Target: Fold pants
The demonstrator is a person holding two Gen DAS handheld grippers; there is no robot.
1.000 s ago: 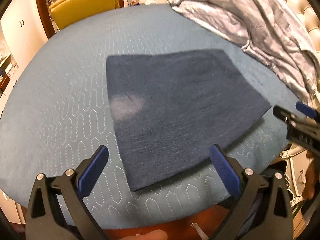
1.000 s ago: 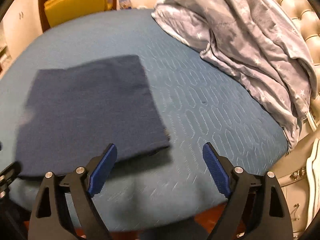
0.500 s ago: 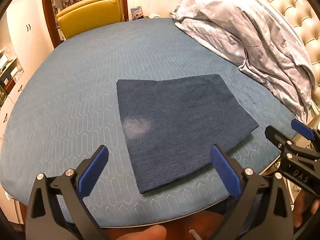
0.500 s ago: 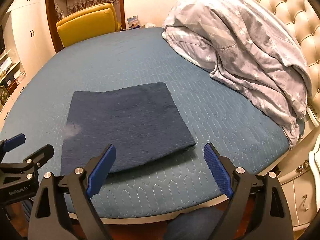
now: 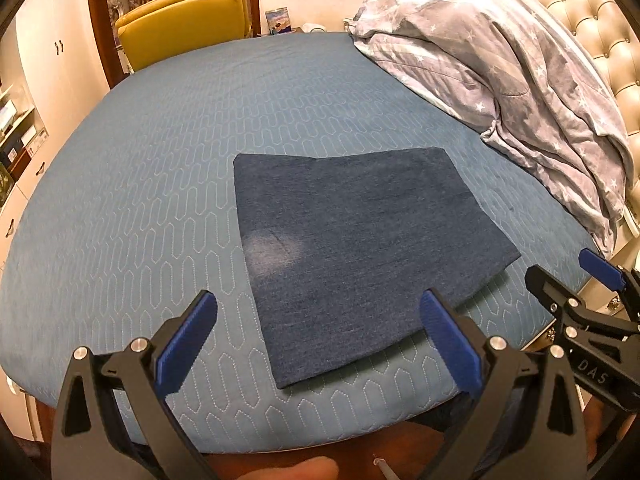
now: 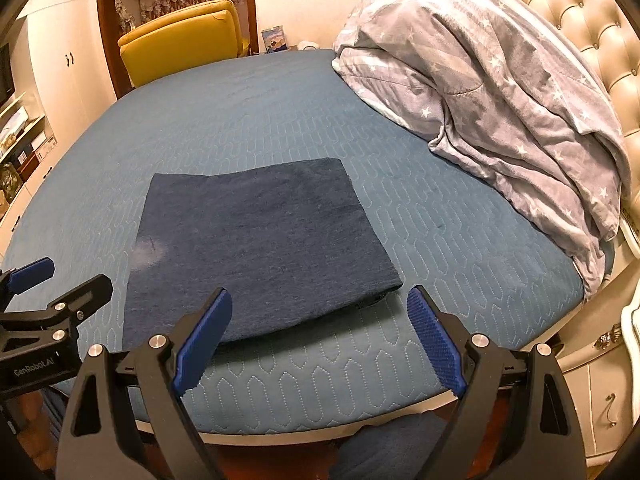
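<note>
The pants [image 5: 352, 256] lie folded flat on the bed [image 5: 160, 184]. Both the left gripper [image 5: 318, 336] and right gripper [image 6: 320, 336] are held apart — empty, apparently clear of cloth. Edges should be checked — squared only if uneven.

Folded pants [image 5: 360, 256] lie flat on the bed [image 5: 160, 184], near its front edge. Duvet [image 5: 512, 68] heaped at 2 o'clock against the headboard [image 5: 592, 12]. Armchair [image 5: 184, 20] behind the bed at 11 o'clock; cabinets [image 6: 24, 136] at 9 o'clock. Beside the armchair, possibly a small picture [image 6: 274, 40].
</note>
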